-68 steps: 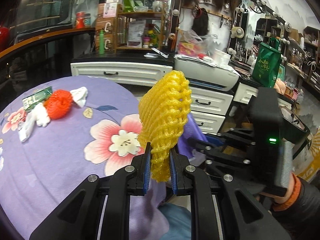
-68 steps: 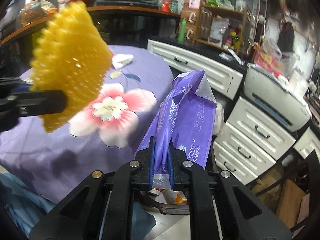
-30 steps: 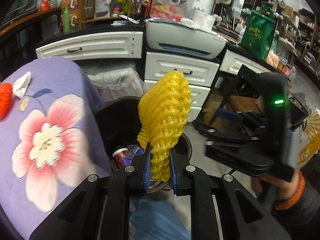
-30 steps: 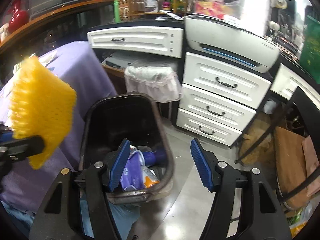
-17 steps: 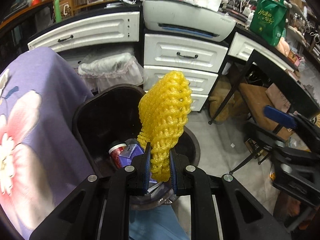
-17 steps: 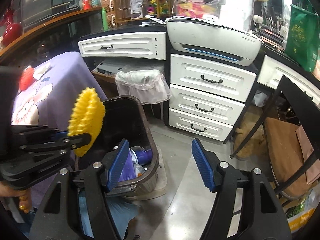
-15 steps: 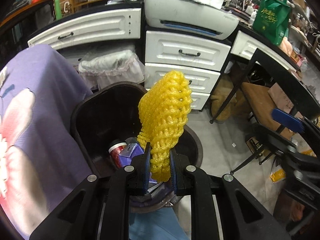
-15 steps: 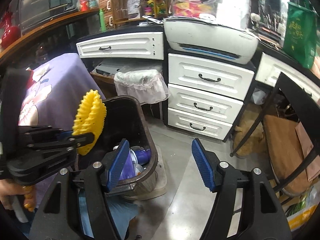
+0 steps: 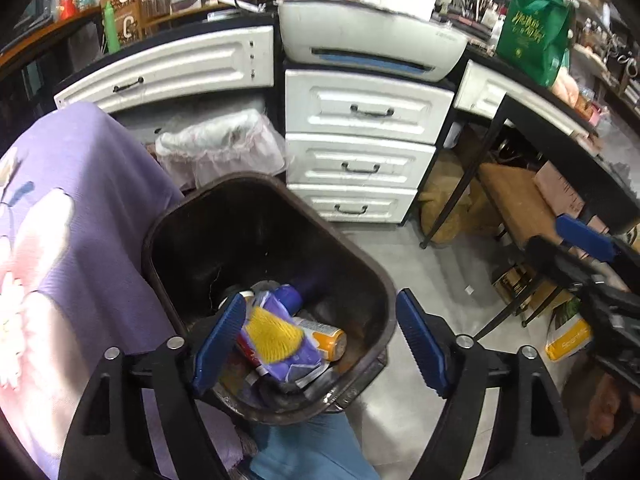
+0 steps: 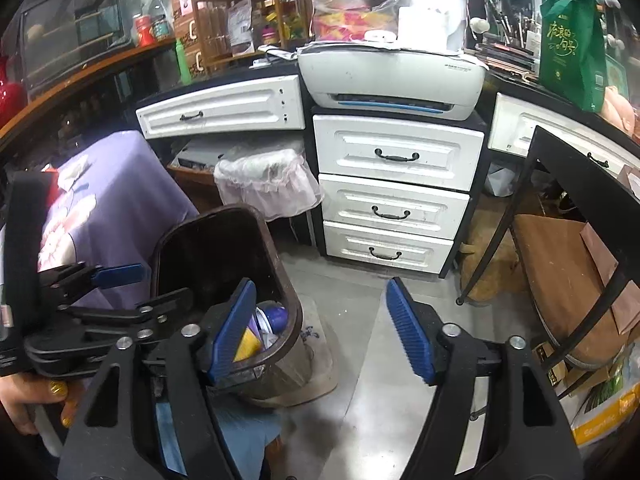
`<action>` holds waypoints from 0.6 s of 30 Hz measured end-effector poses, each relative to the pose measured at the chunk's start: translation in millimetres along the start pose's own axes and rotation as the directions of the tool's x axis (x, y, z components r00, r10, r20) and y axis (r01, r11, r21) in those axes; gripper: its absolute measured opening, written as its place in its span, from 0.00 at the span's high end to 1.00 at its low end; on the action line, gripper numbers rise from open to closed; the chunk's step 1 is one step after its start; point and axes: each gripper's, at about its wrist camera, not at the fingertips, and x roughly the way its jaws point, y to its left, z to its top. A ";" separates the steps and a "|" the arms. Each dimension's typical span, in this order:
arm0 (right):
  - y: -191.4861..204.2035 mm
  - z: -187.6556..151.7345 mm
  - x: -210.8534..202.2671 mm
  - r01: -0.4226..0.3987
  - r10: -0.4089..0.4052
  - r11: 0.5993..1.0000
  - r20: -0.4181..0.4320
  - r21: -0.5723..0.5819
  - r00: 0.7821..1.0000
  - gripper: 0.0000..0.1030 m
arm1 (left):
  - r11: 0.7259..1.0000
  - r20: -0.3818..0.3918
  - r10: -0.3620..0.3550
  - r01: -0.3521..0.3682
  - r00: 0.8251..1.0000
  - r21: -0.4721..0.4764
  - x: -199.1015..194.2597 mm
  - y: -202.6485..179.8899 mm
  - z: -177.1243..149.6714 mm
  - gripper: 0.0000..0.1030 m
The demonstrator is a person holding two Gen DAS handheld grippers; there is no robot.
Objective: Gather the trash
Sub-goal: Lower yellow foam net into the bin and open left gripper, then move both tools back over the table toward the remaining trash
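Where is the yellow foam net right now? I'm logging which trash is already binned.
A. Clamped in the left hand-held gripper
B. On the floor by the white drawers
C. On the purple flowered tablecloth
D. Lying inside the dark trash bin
D: the yellow foam net lies on the purple packet inside the dark trash bin, and the left hand-held gripper above it stands open and empty.

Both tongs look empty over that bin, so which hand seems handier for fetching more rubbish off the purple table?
Probably the left tongs: open, empty, beside the purple tablecloth. The right tongs stand farther from it.
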 end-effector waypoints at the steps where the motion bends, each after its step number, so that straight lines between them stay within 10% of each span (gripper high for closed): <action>1: 0.0 0.5 -1.8 -0.004 0.004 1.000 0.008 0.004 1.000 0.28 | 1.000 0.015 -0.004 0.004 1.000 -0.004 -7.4 0.1 0.2 0.23; 18: 47.8 3.7 -23.8 -0.114 0.117 0.992 0.062 -0.044 0.991 0.24 | 0.993 0.221 0.089 -0.070 0.971 -0.092 -107.7 32.5 -12.9 0.14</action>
